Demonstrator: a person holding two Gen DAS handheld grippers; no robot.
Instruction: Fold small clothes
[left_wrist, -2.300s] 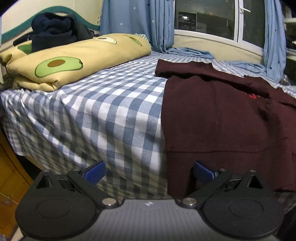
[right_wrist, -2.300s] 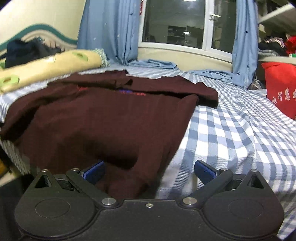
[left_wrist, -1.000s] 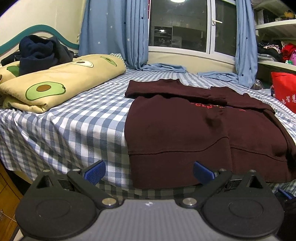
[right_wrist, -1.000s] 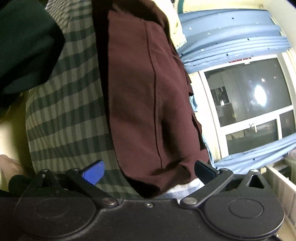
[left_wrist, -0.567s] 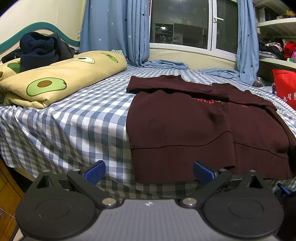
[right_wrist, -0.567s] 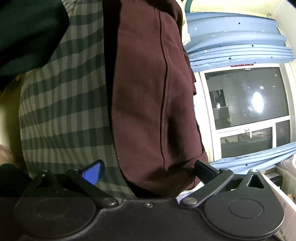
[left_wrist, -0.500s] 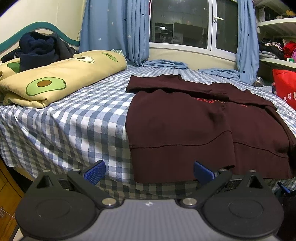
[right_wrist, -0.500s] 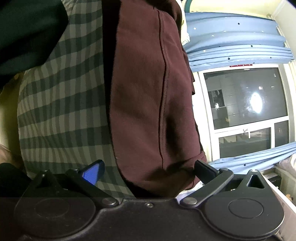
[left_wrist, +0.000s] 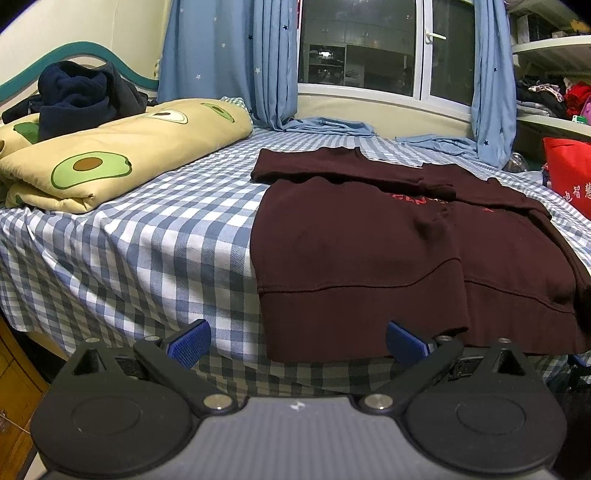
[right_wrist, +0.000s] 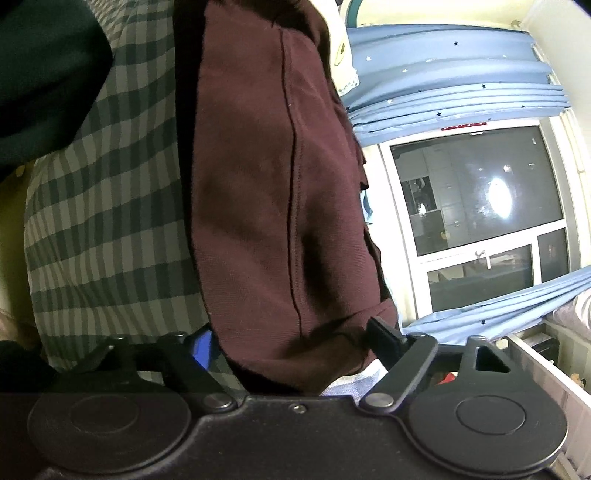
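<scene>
A dark maroon sweatshirt (left_wrist: 388, 251) lies flat on the blue checked bed, hem toward me, sleeves folded across the top. My left gripper (left_wrist: 295, 343) is open and empty, just short of the bed edge, facing the hem's left corner. In the right wrist view the camera is rolled sideways. My right gripper (right_wrist: 295, 343) has the sweatshirt's hem corner (right_wrist: 280, 221) between its fingers, which are partly closed in around the cloth; I cannot tell whether they pinch it.
A yellow avocado-print quilt (left_wrist: 122, 162) with dark clothes (left_wrist: 81, 96) on top lies at the bed's left. Blue curtains (left_wrist: 229, 62) and a window stand behind. A red bag (left_wrist: 569, 181) is at the right. Wooden furniture (left_wrist: 14, 387) is at lower left.
My right gripper's fingers have narrowed around the sweatshirt's hem corner. The left gripper has held nearly still and stays open.
</scene>
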